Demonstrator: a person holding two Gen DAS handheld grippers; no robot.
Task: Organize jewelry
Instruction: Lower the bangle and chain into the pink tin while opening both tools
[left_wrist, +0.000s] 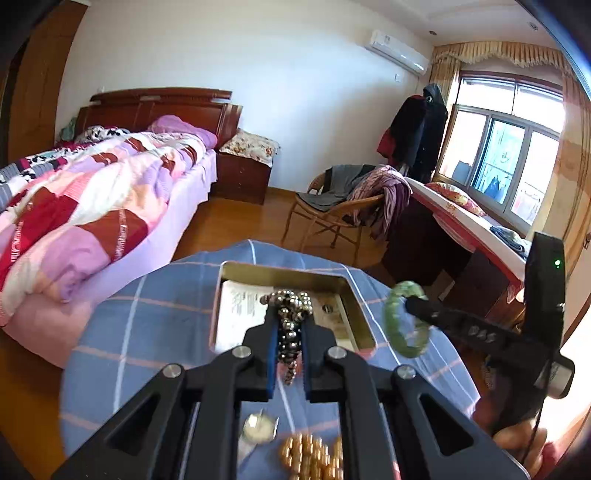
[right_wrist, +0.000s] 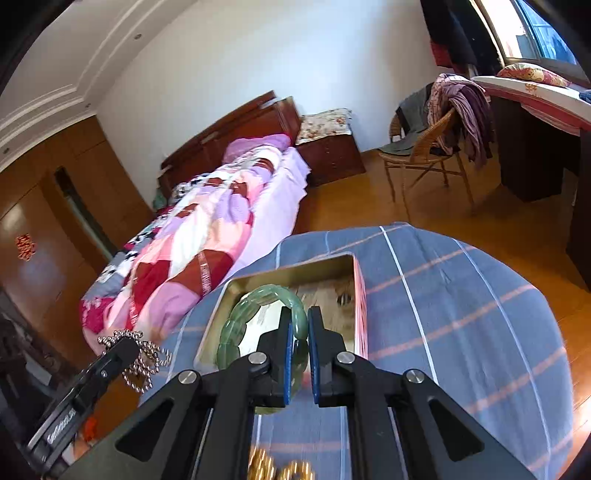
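My left gripper (left_wrist: 289, 325) is shut on a dark silver bead necklace (left_wrist: 291, 321) and holds it above the near edge of an open gold tin box (left_wrist: 280, 271); it also shows in the right wrist view (right_wrist: 122, 345), with the necklace (right_wrist: 146, 358) hanging from it. My right gripper (right_wrist: 300, 328) is shut on a green jade bangle (right_wrist: 240, 325), held above the tin box (right_wrist: 295, 271). In the left wrist view the right gripper (left_wrist: 413, 304) holds the bangle (left_wrist: 406, 321) to the right of the box. Gold beads (left_wrist: 310, 456) and a small silver piece (left_wrist: 258, 428) lie on the cloth.
The box sits on a round table with a blue plaid cloth (right_wrist: 461, 302). A paper card (left_wrist: 240, 306) lies inside the box. A bed (left_wrist: 85, 206) stands to the left, a wicker chair with clothes (left_wrist: 340, 206) and a desk (left_wrist: 461, 229) beyond.
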